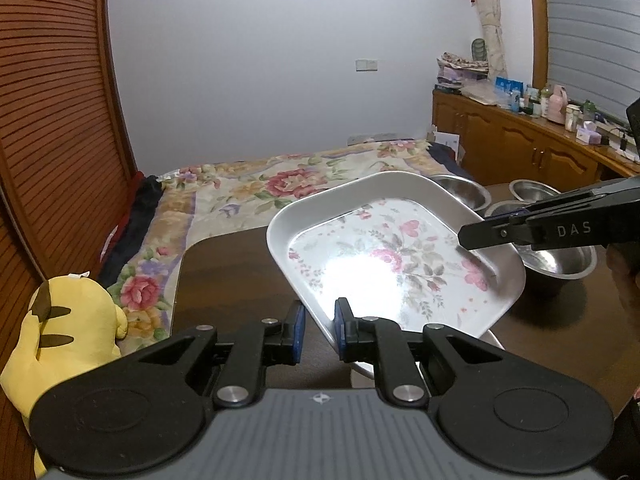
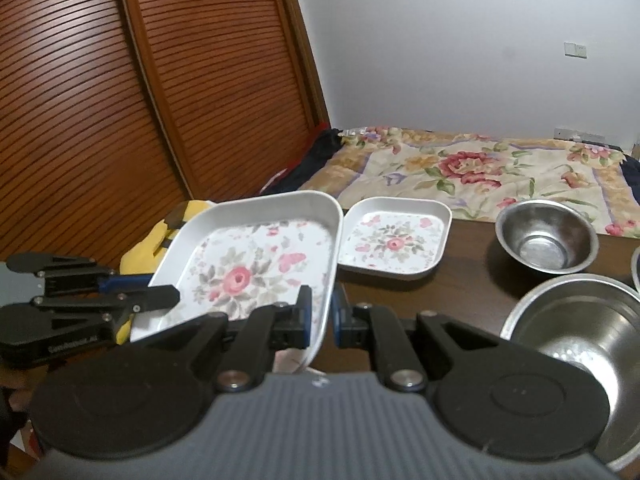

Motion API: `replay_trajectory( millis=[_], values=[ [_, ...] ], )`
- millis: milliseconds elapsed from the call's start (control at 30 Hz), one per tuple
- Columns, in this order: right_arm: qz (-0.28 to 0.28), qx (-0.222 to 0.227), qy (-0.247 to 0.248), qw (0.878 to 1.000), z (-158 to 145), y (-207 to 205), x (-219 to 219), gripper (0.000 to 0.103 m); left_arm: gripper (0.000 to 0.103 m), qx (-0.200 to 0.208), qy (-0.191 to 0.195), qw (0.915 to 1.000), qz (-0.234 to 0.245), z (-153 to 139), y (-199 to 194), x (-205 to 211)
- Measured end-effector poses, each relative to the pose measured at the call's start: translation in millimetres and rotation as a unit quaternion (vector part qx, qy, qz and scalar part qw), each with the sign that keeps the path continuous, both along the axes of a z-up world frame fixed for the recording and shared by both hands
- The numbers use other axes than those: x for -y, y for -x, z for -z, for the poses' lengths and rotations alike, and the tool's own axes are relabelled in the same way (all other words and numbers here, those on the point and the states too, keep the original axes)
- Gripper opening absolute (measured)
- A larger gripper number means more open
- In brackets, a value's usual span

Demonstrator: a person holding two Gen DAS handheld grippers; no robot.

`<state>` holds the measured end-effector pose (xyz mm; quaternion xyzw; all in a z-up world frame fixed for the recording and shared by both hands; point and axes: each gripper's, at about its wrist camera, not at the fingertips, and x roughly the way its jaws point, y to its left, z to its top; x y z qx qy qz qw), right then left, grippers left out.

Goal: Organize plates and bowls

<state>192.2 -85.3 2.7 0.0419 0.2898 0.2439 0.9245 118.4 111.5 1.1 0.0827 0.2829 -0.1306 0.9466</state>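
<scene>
White flowered plate (image 1: 384, 264) hangs tilted above the dark worktop (image 1: 224, 276). Left tongs (image 1: 320, 330) pinch its near rim, right tongs (image 2: 320, 312) pinch the other rim. Both point slightly down.

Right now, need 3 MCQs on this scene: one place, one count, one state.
1. Where is the small floral plate?
A. on the table beyond the large plate
B. inside a steel bowl
C. on the bed

2. How many hand-held grippers grip the large floral plate?
A. none
B. one
C. two

3. How is the large floral plate?
A. flat on the table
B. lifted and tilted
C. upside down

Answers:
1 A: it rests on the dark table, past the large plate's far rim.
2 C: the left hand-held gripper and the right hand-held gripper each pinch an edge.
3 B: it hangs above the table, slanted, pattern up.
</scene>
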Motion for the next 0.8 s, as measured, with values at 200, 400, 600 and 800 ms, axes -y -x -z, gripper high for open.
replay_trajectory(
  millis=[200,400,600,800],
  values=[
    [-0.001,0.001,-0.005,1.000,3.2,14.0,6.8,0.012,0.017,-0.001,0.009,1.0000,0.002,2.7,14.2,2.8],
    [-0.006,-0.006,-0.005,1.000,16.7,30.9,13.4,0.012,0.017,-0.014,0.029,0.9995,-0.005,19.3,29.3,5.2],
    [-0.008,-0.016,0.008,1.000,35.5,46.8,15.2,0.012,0.017,-0.023,0.027,0.9993,-0.008,35.9,41.3,9.9],
    [-0.010,-0.022,0.013,1.000,43.7,56.9,14.0,0.012,0.017,-0.026,0.028,0.9993,-0.004,40.3,45.8,8.9]
  ],
)
